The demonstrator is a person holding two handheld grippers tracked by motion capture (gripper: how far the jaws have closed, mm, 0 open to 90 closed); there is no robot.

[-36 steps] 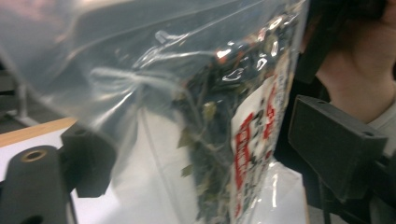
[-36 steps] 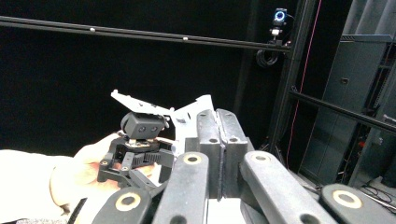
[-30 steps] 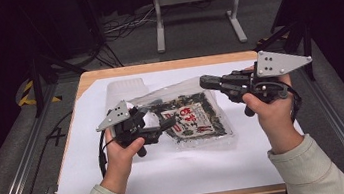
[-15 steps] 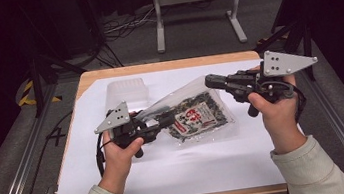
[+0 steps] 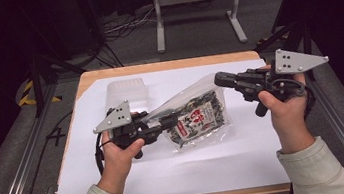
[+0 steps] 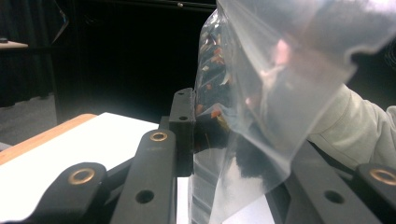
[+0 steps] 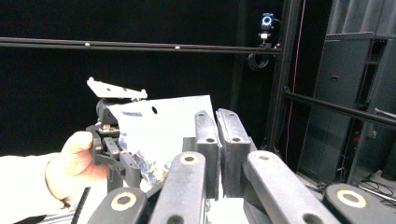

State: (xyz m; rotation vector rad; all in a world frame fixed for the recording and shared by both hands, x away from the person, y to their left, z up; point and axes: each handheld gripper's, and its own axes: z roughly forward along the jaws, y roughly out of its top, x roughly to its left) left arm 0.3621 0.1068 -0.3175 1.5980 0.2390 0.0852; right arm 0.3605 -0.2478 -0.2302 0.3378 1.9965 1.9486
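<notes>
High view: left gripper point(image 5: 171, 122) clamps the clear snack bag point(image 5: 198, 116), right gripper point(image 5: 219, 78) pinches its top corner, lifting it off the table point(image 5: 170, 178), likely for handling or opening.

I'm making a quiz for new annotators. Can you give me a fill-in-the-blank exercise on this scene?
1. Both tongs hold a clear plastic bag containing a dark snack packet with a ____ label.
2. The left tongs grip the bag; the right tongs pinch its upper ____.
3. A white sheet covers the ____ table.
4. A clear plastic ____ lies behind the left tongs.

Missing words: red; corner; wooden; container
</notes>
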